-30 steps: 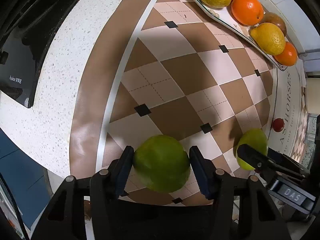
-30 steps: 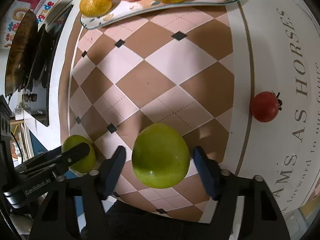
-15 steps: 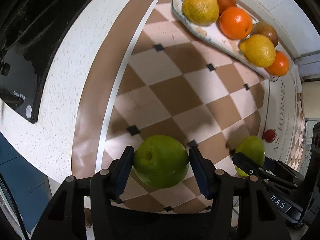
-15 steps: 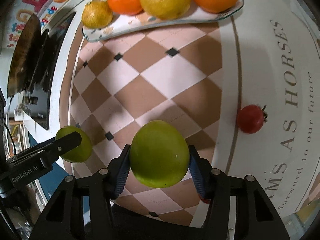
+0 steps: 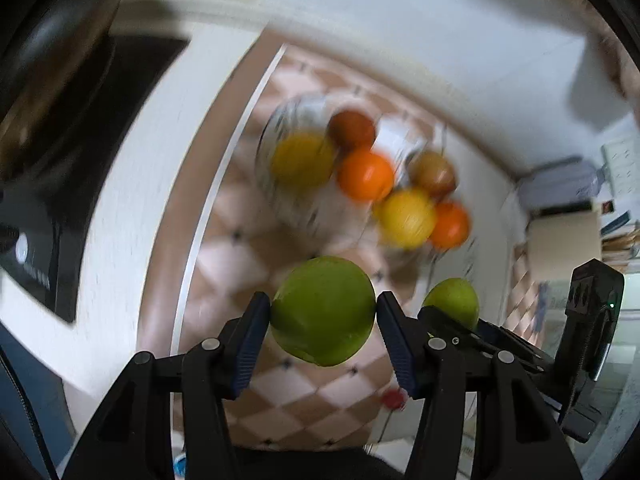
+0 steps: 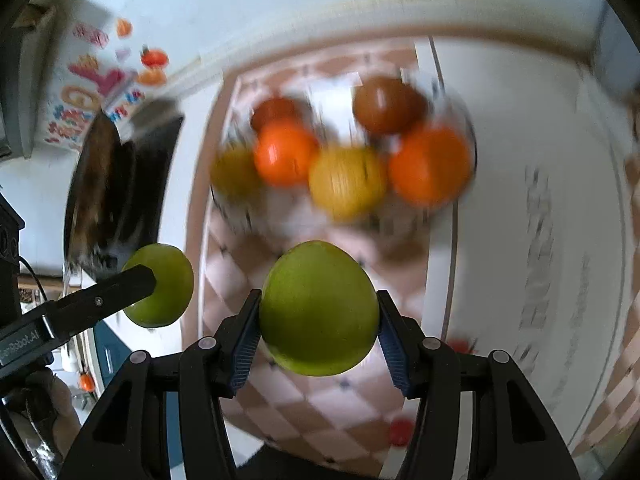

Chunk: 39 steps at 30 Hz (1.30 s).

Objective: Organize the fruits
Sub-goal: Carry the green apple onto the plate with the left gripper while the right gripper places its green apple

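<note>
Step in hand, judged: carry phase, two fruits lifted off the mat and borne toward the dish together.

Left gripper [image 5: 323,334]: jaws are pinched on a round green apple-like fruit [image 5: 323,311], the blue ribbed pads pressed against its two flanks. The fruit is held clear of the brown-and-cream chequered mat [image 5: 280,396] below it.

Right gripper [image 6: 318,334]: jaws had been closing within the last second and are now clamped on a second round green fruit [image 6: 319,308], likewise held above the mat. Each gripper with its load is seen at the edge of the other's view, so the two are carried side by side.

Ahead lies the pale oblong patterned dish [image 6: 280,216], already loaded with oranges, yellow citrus and darker brownish fruits. Background is blurred, so free space on the dish cannot be read exactly.

A small red tomato-like fruit [image 6: 400,432] remains on the mat, near its edge, untouched.

Next move, judged: both fruits are to be brought over the dish, lowered into gaps between the fruits already there, and released one at a time so that nothing is knocked off or set rolling.
</note>
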Motion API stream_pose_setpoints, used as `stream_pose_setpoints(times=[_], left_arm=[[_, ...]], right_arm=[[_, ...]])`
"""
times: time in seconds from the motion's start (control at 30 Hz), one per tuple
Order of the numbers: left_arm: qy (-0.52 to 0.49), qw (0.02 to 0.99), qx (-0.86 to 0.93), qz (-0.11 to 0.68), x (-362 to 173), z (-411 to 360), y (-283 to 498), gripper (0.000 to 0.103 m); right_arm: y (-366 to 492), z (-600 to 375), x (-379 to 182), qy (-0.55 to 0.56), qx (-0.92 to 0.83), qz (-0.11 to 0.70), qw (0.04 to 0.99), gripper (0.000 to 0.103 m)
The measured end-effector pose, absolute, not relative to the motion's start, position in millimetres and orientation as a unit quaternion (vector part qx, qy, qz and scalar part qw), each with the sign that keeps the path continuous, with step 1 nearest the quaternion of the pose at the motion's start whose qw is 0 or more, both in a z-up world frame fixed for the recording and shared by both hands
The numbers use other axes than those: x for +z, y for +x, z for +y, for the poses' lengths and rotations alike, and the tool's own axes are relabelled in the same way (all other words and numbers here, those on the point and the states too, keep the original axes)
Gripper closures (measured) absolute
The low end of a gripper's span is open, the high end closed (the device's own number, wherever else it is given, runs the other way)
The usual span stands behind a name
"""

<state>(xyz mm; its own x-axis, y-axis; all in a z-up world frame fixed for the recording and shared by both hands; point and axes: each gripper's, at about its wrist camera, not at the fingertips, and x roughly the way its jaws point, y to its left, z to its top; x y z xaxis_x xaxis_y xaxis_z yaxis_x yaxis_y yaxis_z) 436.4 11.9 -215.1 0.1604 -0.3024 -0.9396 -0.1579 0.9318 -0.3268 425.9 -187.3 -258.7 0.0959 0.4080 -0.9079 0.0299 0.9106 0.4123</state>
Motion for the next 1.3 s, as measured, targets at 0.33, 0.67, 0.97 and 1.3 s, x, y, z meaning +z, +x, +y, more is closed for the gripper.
stream_pose_setpoints(times=[0.33,0.67,0.97,1.3], left_arm=[[-0.173,0.754,-0.036,0.632,-218,24,551,0.06],[-0.154,0.707,-0.028,0.69,-282,23,608,0.065],[-0.164,0.736,0.023,0.656,-266,71,603,0.054],[-0.203,0.735,0.048,0.645,-291,99,662,0.049]], right_arm=[[558,-181,-264,0.145,0.118,0.658,0.73,0.046],[612,-156,-320,0.097,0.12,0.717,0.68,0.045],[618,-164,-304,0.114,0.119,0.706,0.689,0.019],[617,-164,-306,0.141,0.098,0.677,0.716,0.019]])
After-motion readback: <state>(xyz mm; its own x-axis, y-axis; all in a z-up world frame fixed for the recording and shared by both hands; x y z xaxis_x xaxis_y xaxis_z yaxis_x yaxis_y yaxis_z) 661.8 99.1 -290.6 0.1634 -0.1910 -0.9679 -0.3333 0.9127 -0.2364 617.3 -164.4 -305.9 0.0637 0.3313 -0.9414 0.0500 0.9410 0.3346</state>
